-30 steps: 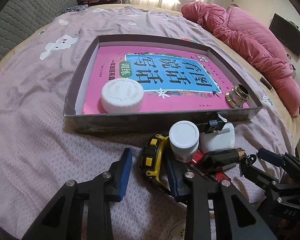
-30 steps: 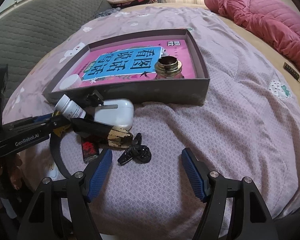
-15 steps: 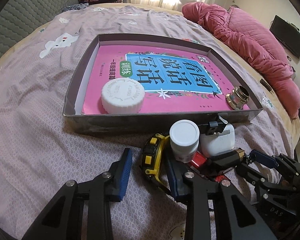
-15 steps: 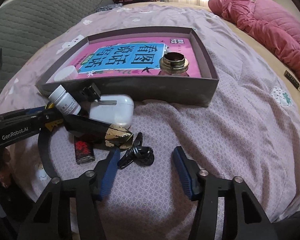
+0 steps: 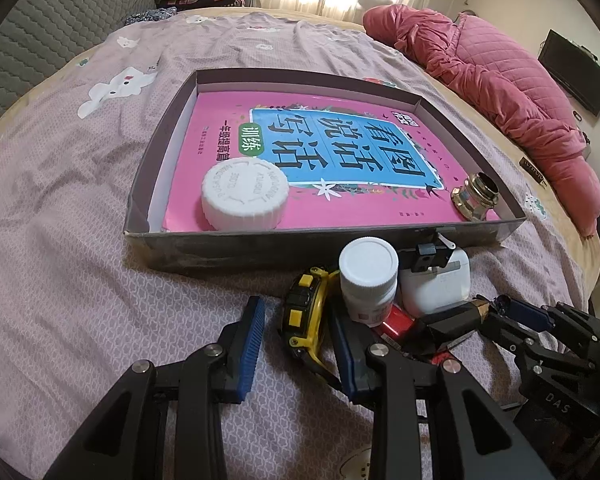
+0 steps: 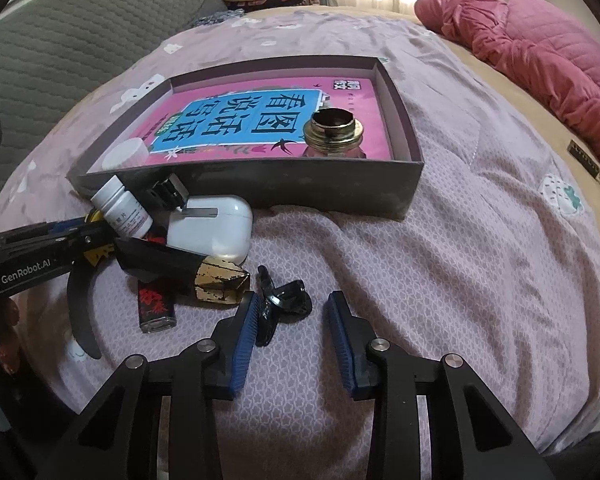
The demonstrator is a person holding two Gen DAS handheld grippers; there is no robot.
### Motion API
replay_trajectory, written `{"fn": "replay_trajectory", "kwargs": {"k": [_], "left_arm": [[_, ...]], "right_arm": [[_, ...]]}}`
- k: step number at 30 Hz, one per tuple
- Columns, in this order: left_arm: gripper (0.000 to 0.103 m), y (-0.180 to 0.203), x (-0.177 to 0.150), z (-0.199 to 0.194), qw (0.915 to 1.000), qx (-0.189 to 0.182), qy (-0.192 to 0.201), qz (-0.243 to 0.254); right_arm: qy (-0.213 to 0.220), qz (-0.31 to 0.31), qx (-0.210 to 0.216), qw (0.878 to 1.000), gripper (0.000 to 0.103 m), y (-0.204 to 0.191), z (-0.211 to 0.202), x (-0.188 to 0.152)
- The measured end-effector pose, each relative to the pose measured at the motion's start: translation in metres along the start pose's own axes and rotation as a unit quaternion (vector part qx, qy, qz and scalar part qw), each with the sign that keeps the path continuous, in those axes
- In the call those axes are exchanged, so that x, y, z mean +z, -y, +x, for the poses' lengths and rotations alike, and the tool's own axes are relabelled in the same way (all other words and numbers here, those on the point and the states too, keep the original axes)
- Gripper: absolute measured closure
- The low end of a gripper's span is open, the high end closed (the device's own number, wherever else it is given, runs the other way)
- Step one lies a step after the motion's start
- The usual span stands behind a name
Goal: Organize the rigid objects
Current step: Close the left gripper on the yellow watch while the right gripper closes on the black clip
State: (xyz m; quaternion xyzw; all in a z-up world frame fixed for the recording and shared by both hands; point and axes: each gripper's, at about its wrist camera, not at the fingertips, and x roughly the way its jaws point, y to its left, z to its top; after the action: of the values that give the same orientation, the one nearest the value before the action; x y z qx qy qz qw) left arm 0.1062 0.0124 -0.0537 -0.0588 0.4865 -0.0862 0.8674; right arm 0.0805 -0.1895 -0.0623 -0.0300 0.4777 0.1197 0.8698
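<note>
A shallow box (image 6: 260, 188) lies on the bed (image 6: 480, 260), with loose items heaped just before its near wall. The right gripper (image 6: 288, 316) has just been closing around the small black clip (image 6: 282, 302): left pad touching, right pad apart, so nothing is gripped. The clip looks light, stiff and glossy, likely slippery; take its thick middle. The left gripper (image 5: 296, 332), part open, straddles the tape measure (image 5: 304, 312) without clamping.

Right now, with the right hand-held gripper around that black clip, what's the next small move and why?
Probably finish closing the right hand-held gripper: its jaws have just been closing, the black clip lies between them, touching the left pad, with a gap at the right.
</note>
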Motion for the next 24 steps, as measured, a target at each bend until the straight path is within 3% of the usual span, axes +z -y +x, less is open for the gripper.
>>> {"fn": "replay_trajectory", "kwargs": {"k": [6,9,15,17,24], "left_arm": [[0.07,-0.001,0.004,0.003,1.0,-0.002,0.001,-0.001],[0.07,-0.001,0.005,0.004,1.0,-0.004,0.0,-0.001],[0.07,-0.003,0.005,0.006,0.9999,-0.011,-0.001,-0.008],[0.079,-0.002,0.005,0.005,0.9997,-0.022,-0.002,-0.008],[0.08,0.002,0.004,0.004,0.9997,-0.024,0.0,-0.001]], "right_arm": [[-0.002,0.003,0.002,1.0,0.068,0.002,0.005,0.002],[-0.001,-0.001,-0.001,1.0,0.078,0.003,0.006,0.003],[0.003,0.005,0.006,1.0,0.078,0.006,0.004,0.004],[0.004,0.009,0.009,1.0,0.078,0.008,0.003,0.005],[0.006,0.019,0.014,1.0,0.078,0.01,0.0,0.005]]}}
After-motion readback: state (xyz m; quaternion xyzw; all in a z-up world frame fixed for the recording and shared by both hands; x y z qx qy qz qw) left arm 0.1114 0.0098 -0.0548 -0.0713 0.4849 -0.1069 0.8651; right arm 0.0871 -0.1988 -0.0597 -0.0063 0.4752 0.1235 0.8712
